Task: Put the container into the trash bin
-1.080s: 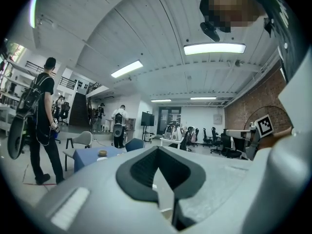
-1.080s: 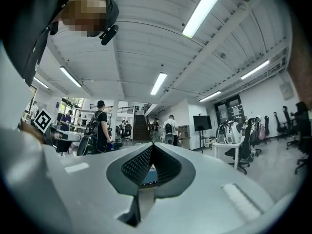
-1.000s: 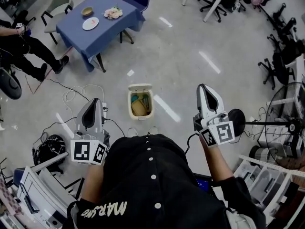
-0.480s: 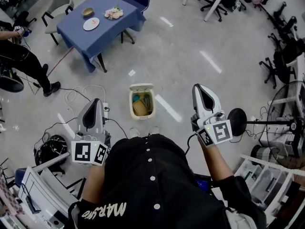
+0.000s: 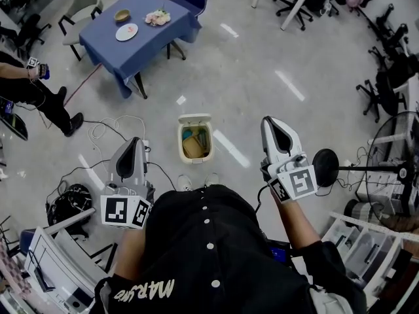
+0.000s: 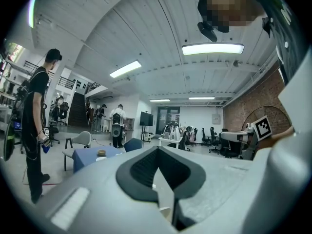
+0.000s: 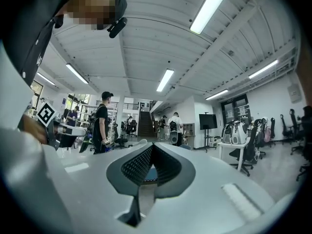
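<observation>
A small cream trash bin [image 5: 195, 138] stands on the floor just ahead of my feet with its lid flipped back. Inside it lie a tan container [image 5: 191, 148] and something teal. My left gripper [image 5: 133, 142] hangs to the bin's lower left, jaws shut and empty. At the bin's right my right gripper [image 5: 270, 122] is also shut, holding nothing. In the left gripper view the left gripper [image 6: 159, 173] points level across the room, as the right gripper [image 7: 148, 168] does in the right gripper view. Neither of those views shows the bin.
A blue table [image 5: 150, 41] with a bowl [image 5: 121, 16], a plate [image 5: 126, 32] and flowers stands beyond the bin, chairs beside it. Cables [image 5: 111, 128] trail over the floor at left. A seated person [image 5: 36, 93] is at far left, office chairs and a fan [image 5: 393, 162] at right.
My right gripper has drifted a little left and up, the left one slightly down. The person at far left has shifted their legs. The bin and its contents are unchanged.
</observation>
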